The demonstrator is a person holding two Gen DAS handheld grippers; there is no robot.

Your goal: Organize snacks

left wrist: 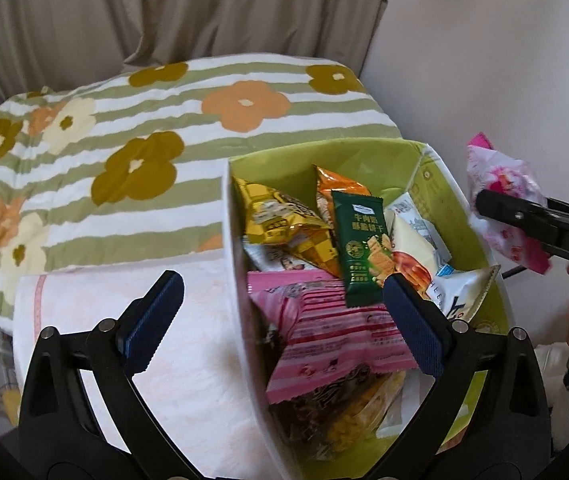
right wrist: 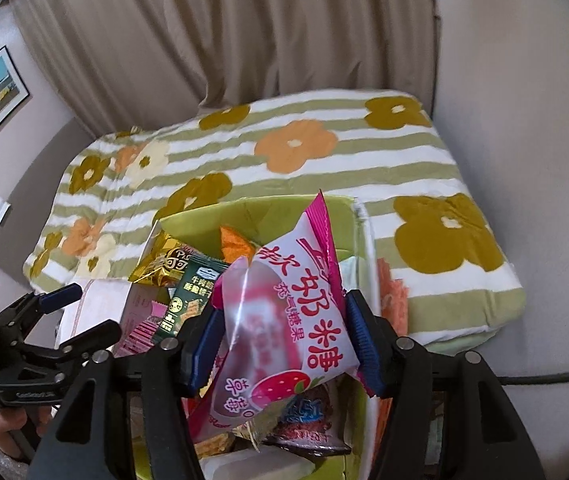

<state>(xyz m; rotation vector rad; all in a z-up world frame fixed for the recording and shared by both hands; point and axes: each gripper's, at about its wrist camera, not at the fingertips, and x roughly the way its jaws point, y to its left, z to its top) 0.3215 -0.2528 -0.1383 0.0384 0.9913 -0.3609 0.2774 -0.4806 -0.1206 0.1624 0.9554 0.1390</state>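
A green box [left wrist: 368, 160] holds several snack packets, among them a dark green biscuit pack [left wrist: 360, 248], a yellow bag [left wrist: 284, 220] and a pink striped pack [left wrist: 336, 332]. My left gripper [left wrist: 280, 320] is open, its jaws straddling the box's left wall. My right gripper [right wrist: 284, 340] is shut on a pink-and-white strawberry candy bag [right wrist: 296, 312] and holds it above the box [right wrist: 204, 216]. In the left wrist view that bag [left wrist: 500, 200] hangs at the box's right side, pinched by the right gripper [left wrist: 484, 200].
A folded striped floral quilt [left wrist: 124, 148] lies behind the box. A white-pink towel [left wrist: 188, 344] lies left of the box. Beige curtains [right wrist: 244, 32] hang at the back. A black cable [right wrist: 556, 376] runs at the right.
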